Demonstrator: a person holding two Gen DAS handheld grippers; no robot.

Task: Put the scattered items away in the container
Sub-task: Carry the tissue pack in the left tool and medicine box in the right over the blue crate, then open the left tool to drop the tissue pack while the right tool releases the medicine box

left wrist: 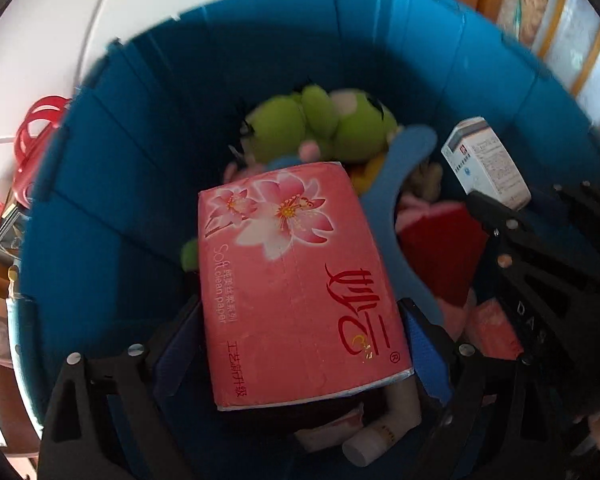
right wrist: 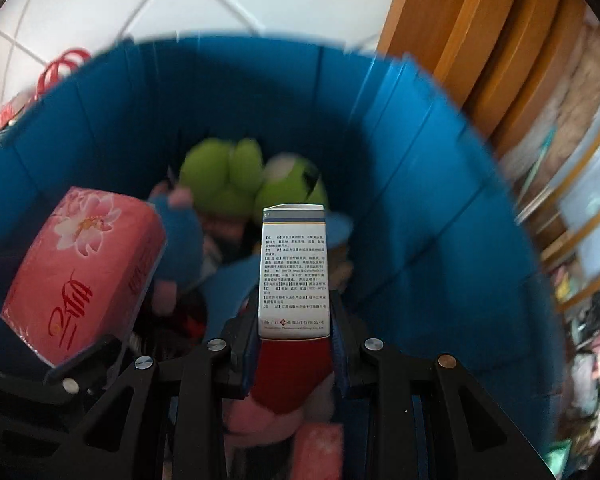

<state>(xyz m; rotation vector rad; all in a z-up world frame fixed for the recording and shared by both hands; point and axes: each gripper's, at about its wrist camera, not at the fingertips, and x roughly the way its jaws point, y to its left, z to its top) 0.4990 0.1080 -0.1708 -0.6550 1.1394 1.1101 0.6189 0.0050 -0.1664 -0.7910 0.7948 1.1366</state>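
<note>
A pink tissue pack (left wrist: 292, 280) with flower print hangs over the round blue bin (left wrist: 148, 128), pinched at its sides by the blue pads of my left gripper (left wrist: 300, 336). The same pack (right wrist: 80, 272) shows at the left of the right wrist view. My right gripper (right wrist: 294, 336) is shut on a white medicine box (right wrist: 294, 276) that stands upright above the bin (right wrist: 420, 200). In the left wrist view that box (left wrist: 486, 164) sits at the right. Both grippers point down into the bin.
Inside the bin lie a green plush toy (left wrist: 320, 124), a blue foam piece (left wrist: 396, 184), a red item (left wrist: 440, 252) and a white tube (left wrist: 380, 436). Red handles (left wrist: 36, 136) lie beyond the rim on the white tiled floor (left wrist: 60, 20). Wooden furniture (right wrist: 480, 40) and cluttered shelves (right wrist: 580, 200) stand right.
</note>
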